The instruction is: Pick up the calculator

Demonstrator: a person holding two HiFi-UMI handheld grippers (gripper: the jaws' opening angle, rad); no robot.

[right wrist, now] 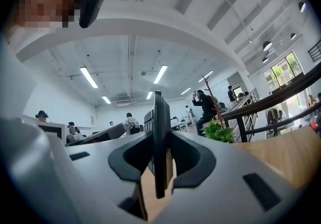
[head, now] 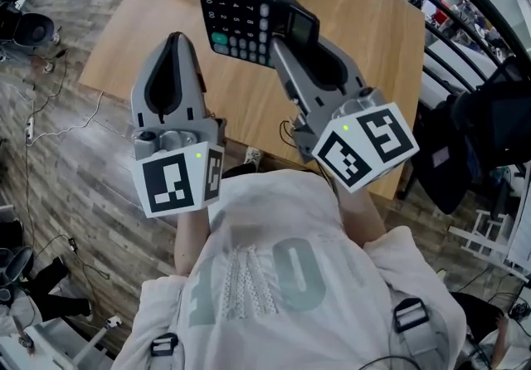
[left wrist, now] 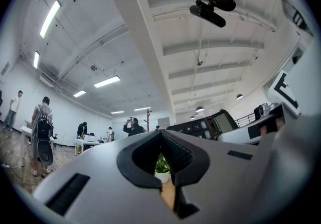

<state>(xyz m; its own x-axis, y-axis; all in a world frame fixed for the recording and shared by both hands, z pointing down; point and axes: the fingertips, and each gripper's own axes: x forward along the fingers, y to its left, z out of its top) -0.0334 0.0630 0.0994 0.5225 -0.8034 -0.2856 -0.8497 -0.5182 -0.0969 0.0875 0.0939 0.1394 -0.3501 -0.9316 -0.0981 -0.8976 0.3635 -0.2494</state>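
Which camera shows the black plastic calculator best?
Head view: the black plastic calculator shows its keys and screen. Right gripper view shows just its thin edge between the jaws; left gripper view, only part.

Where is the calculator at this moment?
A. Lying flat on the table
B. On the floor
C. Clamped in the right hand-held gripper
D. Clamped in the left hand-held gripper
C: the right gripper view shows the calculator edge-on, pinched between the jaws of the right hand-held gripper, which holds it over the table.
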